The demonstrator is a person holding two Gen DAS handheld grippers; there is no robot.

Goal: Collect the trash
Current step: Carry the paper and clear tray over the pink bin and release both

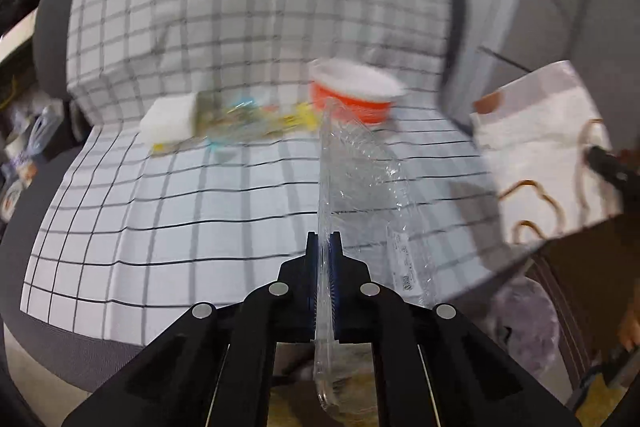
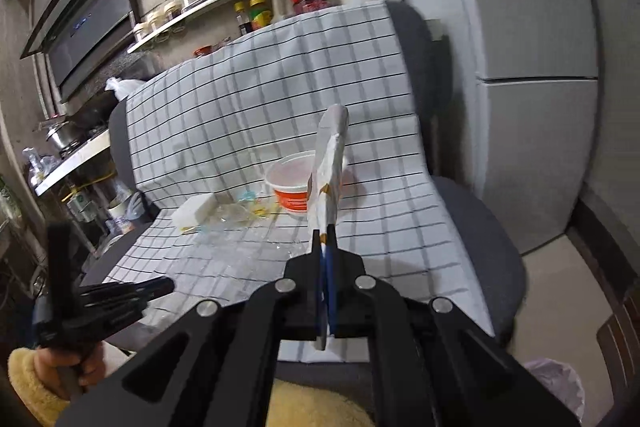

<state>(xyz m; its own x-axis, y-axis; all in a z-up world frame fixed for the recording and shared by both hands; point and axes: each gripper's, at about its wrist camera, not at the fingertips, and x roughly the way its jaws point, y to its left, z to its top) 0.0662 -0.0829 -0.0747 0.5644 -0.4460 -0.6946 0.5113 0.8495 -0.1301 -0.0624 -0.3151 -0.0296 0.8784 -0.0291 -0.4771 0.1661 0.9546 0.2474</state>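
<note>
Left wrist view: the left hand-held gripper (image 1: 325,247) pinches a clear plastic tray (image 1: 360,163) on edge, its long axis running forward past the fingertips. The right hand-held gripper (image 2: 325,239) clamps what looks like a paper bag (image 2: 330,163), pointing up and away, above the checked cloth (image 2: 248,115).

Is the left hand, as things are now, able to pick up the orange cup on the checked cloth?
Probably not yet. The left tongs are shut on a clear plastic tray, so nothing more fits between them. The path to the orange cup itself looks free.
</note>
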